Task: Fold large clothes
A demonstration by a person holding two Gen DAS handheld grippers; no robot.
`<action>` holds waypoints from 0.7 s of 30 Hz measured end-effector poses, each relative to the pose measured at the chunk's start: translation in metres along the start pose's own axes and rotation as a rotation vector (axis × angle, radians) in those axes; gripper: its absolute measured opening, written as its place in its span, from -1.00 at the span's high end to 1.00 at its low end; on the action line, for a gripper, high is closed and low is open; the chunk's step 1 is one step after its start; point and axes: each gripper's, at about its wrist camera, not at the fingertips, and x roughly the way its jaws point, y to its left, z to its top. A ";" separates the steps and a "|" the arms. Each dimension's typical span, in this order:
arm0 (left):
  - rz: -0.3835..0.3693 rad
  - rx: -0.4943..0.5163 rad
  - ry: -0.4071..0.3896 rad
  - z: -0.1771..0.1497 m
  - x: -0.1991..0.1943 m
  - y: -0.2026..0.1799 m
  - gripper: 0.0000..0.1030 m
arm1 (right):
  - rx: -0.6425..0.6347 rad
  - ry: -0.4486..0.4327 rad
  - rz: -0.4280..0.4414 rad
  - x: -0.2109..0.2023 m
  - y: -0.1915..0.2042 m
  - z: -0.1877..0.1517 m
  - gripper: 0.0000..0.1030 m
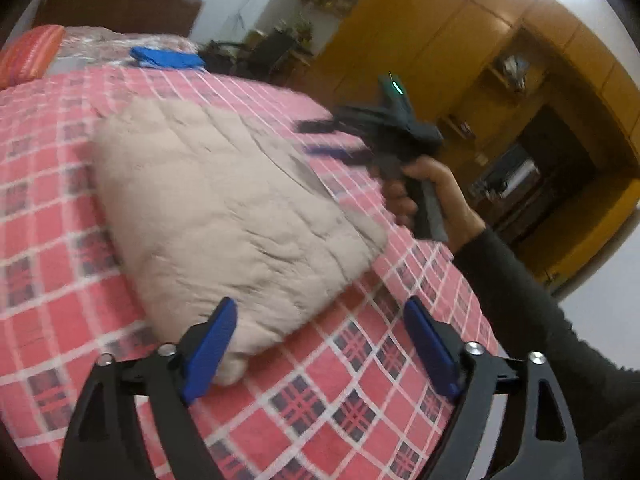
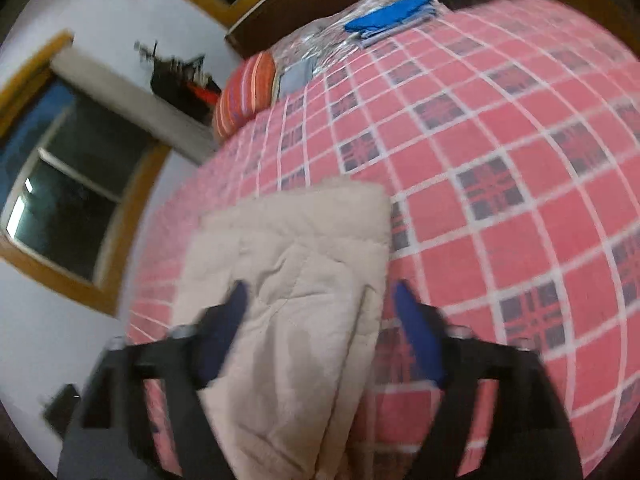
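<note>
Folded beige quilted garment [image 1: 224, 216] lying flat as a thick rectangular bundle on the bed [image 1: 360, 408], over a red-and-white checked bedspread with dark plaid squares. Placed toward the near side of the bed, well apart from the far end; one rounded corner close to the near edge, just in front of the left tool.

Left tool [image 1: 320, 344] seen from its own camera: blue pads spread wide, nothing between them, the left pad [image 1: 210, 350] overlapping the garment's near corner in view; contact with the fabric not determinable. Right pad over bare bedspread.

Right tool [image 1: 320, 138] seen from the left wrist view as a blurred dark body with a green light, held in a hand [image 1: 420, 192] with a dark sleeve, raised beyond the garment's right-hand edge and apart from the fabric. In the right wrist view, the same right tool [image 2: 320, 328] with blue fingers [image 2: 418, 340] set wide apart, empty, hanging above the garment [image 2: 292, 280] near its right-hand border; blur prevents judging any contact.

At the far end of the bed: a folded blue cloth [image 1: 166, 58] resting on a clear plastic-wrapped bundle [image 1: 100, 46], and an orange striped pillow [image 1: 28, 54] at the far corner. Yellow wooden cupboards [image 1: 420, 28] beyond the bed on one side; a window [image 2: 68, 184] with a wooden frame on the other.
</note>
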 end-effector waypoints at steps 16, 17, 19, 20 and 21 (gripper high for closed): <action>-0.247 -0.534 0.056 -0.030 0.029 0.111 -0.76 | 0.142 0.276 0.287 0.031 -0.028 -0.015 -0.75; -0.247 -0.540 0.058 -0.031 0.032 0.112 -0.76 | 0.134 0.286 0.292 0.033 -0.026 -0.015 -0.75; -0.250 -0.546 0.067 -0.033 0.041 0.114 -0.76 | 0.128 0.294 0.295 0.037 -0.024 -0.013 -0.75; -0.254 -0.547 0.071 -0.032 0.043 0.113 -0.76 | 0.129 0.298 0.295 0.039 -0.023 -0.013 -0.75; -0.262 -0.550 0.078 -0.033 0.048 0.112 -0.76 | 0.131 0.301 0.292 0.042 -0.023 -0.012 -0.75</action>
